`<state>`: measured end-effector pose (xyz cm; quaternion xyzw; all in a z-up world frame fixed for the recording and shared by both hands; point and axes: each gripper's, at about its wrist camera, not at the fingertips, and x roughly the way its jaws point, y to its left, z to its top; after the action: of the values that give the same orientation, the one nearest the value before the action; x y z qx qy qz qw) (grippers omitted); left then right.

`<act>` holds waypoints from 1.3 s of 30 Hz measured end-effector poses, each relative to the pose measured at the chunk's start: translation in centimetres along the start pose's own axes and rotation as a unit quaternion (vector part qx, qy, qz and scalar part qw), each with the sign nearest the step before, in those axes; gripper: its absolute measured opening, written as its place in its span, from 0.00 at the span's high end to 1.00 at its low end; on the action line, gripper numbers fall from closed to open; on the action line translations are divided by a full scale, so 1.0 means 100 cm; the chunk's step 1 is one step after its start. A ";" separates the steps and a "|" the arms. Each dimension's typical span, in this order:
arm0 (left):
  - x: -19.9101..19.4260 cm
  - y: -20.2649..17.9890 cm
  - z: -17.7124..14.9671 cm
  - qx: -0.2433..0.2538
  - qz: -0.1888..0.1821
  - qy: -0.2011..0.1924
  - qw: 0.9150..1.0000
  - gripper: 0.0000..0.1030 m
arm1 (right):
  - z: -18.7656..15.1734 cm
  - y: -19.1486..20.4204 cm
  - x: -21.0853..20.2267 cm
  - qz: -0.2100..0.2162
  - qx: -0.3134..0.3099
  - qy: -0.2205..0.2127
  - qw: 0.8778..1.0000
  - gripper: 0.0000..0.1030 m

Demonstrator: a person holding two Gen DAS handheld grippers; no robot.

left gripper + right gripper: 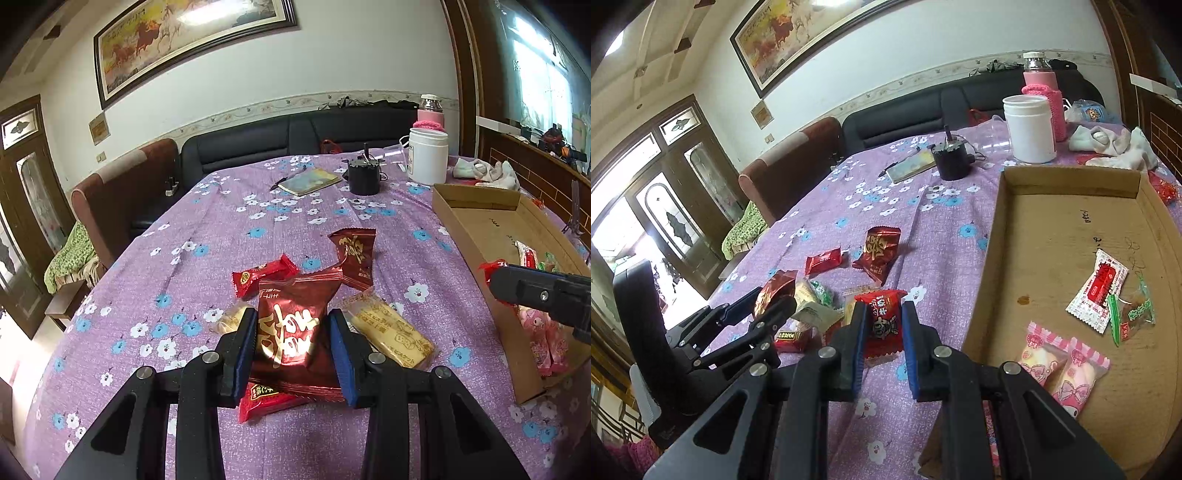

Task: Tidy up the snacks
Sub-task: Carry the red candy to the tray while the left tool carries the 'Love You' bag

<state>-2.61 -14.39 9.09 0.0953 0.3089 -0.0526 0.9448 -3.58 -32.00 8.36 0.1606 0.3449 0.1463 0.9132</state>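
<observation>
My left gripper is shut on a shiny dark red snack packet with gold lettering, just above the pile on the purple flowered tablecloth. In the right wrist view the left gripper appears at the left with that packet. My right gripper is shut on a small red packet with a cartoon face, close to the left wall of the cardboard box. From the left wrist view the right gripper hangs over the box's near wall.
Loose on the cloth lie a small red packet, another dark red packet, a yellow biscuit packet and a red packet. Pink packets and a white-red sachet lie in the box. Behind stand a white jar and black motor.
</observation>
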 end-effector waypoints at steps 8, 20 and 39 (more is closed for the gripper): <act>-0.001 -0.001 -0.001 0.003 0.002 -0.003 1.000 0.60 | 0.002 -0.003 -0.003 -0.002 0.006 -0.005 1.000 0.83; -0.002 -0.002 0.000 0.005 -0.001 -0.006 1.000 0.60 | 0.006 -0.013 -0.008 -0.004 0.024 -0.012 1.000 0.83; -0.031 -0.064 0.027 0.039 -0.128 0.016 0.991 0.61 | 0.025 -0.078 -0.046 -0.055 0.128 -0.062 0.988 0.83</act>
<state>-4.55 -21.08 12.14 0.0926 0.3310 -0.1835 0.9210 -4.01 -41.25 9.75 0.2657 0.3119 0.0398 0.9113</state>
